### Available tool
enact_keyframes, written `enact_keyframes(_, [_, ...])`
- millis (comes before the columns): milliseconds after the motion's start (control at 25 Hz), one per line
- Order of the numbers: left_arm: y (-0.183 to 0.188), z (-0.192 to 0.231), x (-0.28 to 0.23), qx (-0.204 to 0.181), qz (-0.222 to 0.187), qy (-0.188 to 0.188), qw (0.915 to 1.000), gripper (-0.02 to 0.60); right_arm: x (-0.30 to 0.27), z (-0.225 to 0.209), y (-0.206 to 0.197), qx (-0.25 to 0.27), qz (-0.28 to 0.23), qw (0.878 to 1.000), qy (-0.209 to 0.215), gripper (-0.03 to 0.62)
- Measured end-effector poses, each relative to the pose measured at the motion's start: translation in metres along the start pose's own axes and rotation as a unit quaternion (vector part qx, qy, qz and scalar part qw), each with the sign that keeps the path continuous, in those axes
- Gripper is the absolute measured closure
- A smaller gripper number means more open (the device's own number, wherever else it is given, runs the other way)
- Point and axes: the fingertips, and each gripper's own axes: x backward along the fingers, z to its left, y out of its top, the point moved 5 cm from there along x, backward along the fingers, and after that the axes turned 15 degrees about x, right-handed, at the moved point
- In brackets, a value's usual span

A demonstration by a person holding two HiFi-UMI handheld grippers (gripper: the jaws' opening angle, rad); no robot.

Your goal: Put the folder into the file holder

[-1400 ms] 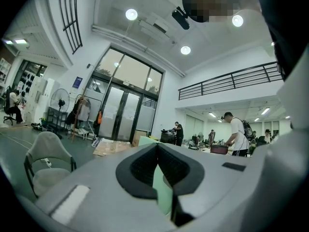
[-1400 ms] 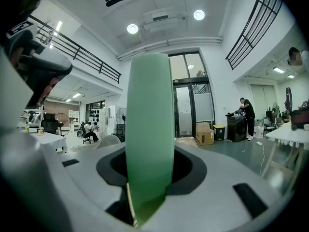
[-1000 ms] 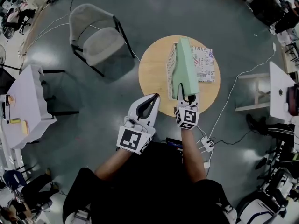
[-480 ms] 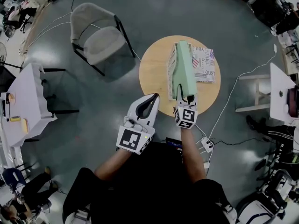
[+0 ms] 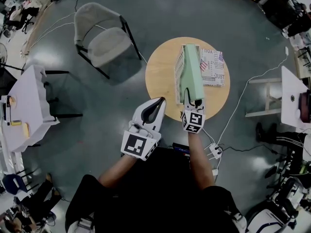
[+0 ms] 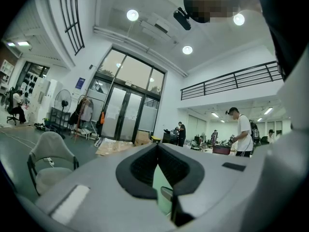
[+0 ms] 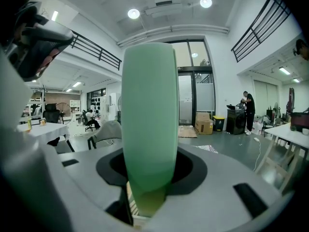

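Note:
A pale green folder (image 5: 190, 72) stands on edge over the round wooden table (image 5: 158, 76); my right gripper (image 5: 193, 102) is shut on its near end. In the right gripper view the folder (image 7: 149, 115) rises between the jaws and fills the middle. A white lattice file holder (image 5: 178, 68) sits on the table, right against the folder's left side. My left gripper (image 5: 159, 103) hangs off the table's near left edge, its jaws together with nothing held. In the left gripper view the dark pads (image 6: 140, 170) meet at the tip.
A flat item printed with words and flags (image 5: 214, 67) lies on the table, right of the folder. A grey chair (image 5: 102, 40) stands to the far left, a white desk (image 5: 26, 106) at the left, a white table (image 5: 291, 93) at the right. A power strip (image 5: 214, 151) and cables lie on the floor.
My right gripper has sunk a little with the folder, whose far end now shows lower against the table. The left gripper has stayed where it was.

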Motion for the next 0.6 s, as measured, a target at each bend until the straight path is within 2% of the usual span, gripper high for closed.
enact_keyframes(600, [0.0062,0.0040,0.0035,0.003,0.002,-0.004,1.0000,0.578,0.0018,0.0060,-0.0046,0.008,0.013,1.000,0.009,0.427])
